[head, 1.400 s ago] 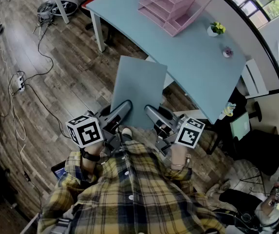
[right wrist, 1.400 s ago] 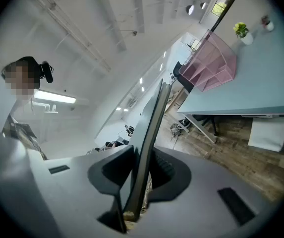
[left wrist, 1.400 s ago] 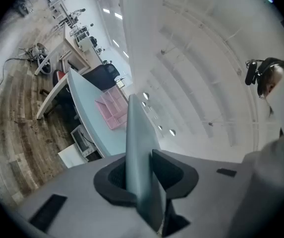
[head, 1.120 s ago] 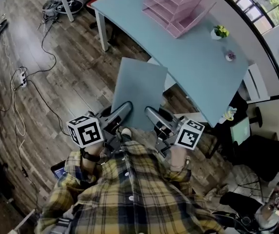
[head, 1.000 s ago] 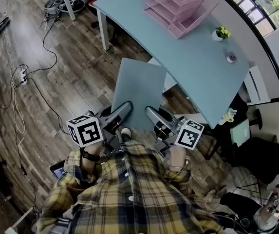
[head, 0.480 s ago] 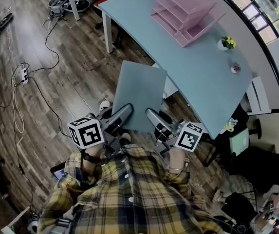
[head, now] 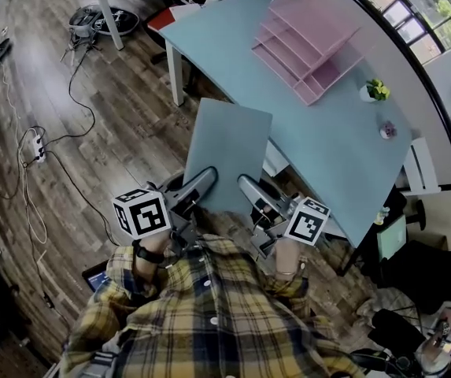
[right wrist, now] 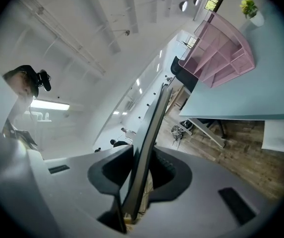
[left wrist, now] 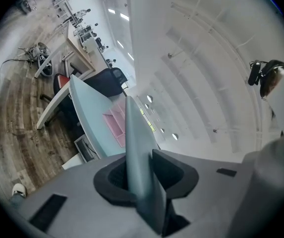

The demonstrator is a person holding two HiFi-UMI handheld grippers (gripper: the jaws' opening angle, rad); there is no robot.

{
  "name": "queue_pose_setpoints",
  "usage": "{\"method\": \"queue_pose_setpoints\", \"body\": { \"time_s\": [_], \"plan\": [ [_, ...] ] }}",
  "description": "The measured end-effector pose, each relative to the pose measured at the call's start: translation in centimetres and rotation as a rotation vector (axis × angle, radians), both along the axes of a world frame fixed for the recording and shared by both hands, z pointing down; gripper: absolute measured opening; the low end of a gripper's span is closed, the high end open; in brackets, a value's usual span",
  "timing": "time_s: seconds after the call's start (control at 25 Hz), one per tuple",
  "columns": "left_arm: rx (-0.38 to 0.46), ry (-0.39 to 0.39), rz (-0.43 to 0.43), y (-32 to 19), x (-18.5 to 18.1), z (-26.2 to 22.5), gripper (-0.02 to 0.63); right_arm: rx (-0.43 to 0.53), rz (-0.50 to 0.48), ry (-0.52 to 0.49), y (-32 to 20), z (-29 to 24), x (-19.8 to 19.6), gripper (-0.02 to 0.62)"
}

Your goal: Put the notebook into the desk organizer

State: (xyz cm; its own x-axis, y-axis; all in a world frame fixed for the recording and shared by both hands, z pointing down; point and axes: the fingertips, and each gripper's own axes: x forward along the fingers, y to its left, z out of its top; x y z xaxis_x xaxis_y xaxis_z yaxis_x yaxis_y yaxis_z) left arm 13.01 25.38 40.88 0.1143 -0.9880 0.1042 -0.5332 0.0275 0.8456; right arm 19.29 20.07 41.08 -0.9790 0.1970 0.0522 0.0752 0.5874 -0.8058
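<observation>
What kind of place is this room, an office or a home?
Most likely an office or a lab workroom: a long blue desk with a pink desk organizer, cables and a power strip on the wooden floor, and large windows.

Office: desks [head: 288, 101], swivel chairs [left wrist: 109, 81], floor cables [head: 60, 109].

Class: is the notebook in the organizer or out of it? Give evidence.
Out. The left gripper and right gripper clamp the notebook in the air, apart from the organizer on the table.
</observation>
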Motion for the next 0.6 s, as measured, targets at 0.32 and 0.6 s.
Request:
{"method": "queue_pose_setpoints", "body": {
  "time_s": [0.32,0.6],
  "plan": [
    [-0.005,0.001,0.064,-2.2,-8.2,-0.1,0.1,-0.01,0.068,0.005,-1.8,0.0,-7.9,0.095],
    [-0.015,0.012,0.088,-1.6,-13.2,0.6,0.1,-0.022,0.099,0.024,-1.0,0.6,-12.8,0.097]
  ]
}}
